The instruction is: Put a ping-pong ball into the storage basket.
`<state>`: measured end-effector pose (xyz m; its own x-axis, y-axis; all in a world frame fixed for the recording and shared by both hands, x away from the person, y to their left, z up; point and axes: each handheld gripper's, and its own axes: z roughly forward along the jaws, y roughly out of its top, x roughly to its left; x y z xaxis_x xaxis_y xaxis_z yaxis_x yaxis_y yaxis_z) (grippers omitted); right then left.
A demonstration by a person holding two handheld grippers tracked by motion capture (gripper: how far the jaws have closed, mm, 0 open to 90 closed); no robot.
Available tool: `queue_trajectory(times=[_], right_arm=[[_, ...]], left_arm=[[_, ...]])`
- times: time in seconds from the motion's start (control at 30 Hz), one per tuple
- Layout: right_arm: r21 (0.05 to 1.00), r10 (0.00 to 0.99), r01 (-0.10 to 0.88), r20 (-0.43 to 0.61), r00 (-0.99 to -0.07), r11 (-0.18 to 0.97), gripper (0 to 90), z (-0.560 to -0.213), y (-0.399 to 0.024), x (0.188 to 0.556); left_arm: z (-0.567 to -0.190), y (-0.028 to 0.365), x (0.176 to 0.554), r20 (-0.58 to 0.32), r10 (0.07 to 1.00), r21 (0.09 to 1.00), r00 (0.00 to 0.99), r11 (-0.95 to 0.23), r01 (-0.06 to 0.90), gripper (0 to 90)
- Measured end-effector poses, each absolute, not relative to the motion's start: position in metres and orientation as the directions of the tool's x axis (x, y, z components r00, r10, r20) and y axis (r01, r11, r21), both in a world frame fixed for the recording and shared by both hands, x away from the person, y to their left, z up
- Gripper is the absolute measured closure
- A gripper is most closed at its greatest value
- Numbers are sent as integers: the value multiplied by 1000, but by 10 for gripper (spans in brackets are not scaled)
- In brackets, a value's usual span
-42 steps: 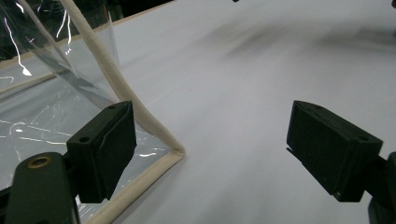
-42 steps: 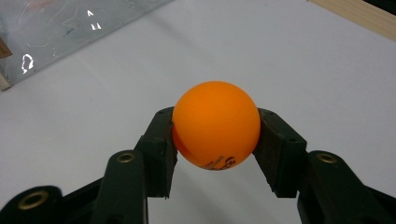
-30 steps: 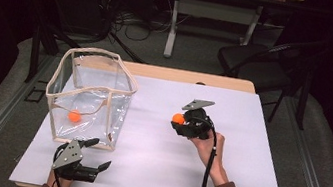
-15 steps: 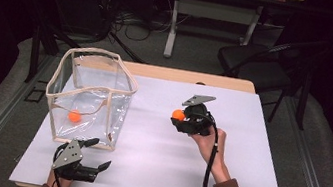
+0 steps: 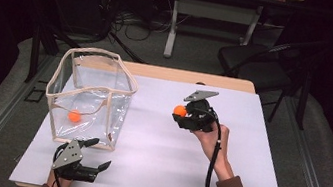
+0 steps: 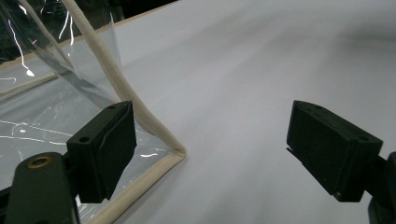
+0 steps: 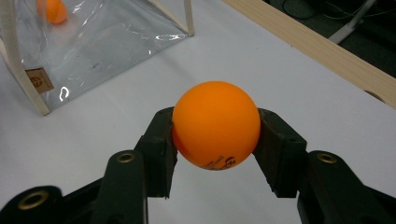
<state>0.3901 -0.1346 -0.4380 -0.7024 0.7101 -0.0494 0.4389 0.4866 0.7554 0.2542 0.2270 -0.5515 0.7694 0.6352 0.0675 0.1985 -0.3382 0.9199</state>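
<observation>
An orange ball (image 7: 216, 125) sits clamped between the black jaws of my right gripper (image 7: 216, 140), held above the white table top. From above, that ball (image 5: 180, 110) and right gripper (image 5: 182, 114) are at the table's middle, right of a clear plastic bag (image 5: 91, 94) with cream piping. A second orange ball (image 5: 74, 116) lies inside the bag, also seen as the second ball (image 7: 52, 10). My left gripper (image 5: 96, 153) rests near the front edge, open and empty. Its left pad (image 6: 108, 147) stands beside the bag's lower corner (image 6: 175, 154).
The white table top (image 5: 154, 157) has a wooden strip (image 5: 192, 77) along its far side. A dark chair (image 5: 260, 63) and a table frame with cables stand on the floor beyond. A black cable (image 5: 210, 171) trails from the right gripper along the forearm.
The right gripper with the orange ball has risen a little above the table. The left gripper has stayed put.
</observation>
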Motion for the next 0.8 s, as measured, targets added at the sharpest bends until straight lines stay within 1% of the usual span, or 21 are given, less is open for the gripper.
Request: queue_trajectory(times=[0.8], right_arm=[[766,690,407,-65,-720,497,517,-413,-119,397]], left_arm=[[-552,227,254,66,635,921,770,-336,198,159]])
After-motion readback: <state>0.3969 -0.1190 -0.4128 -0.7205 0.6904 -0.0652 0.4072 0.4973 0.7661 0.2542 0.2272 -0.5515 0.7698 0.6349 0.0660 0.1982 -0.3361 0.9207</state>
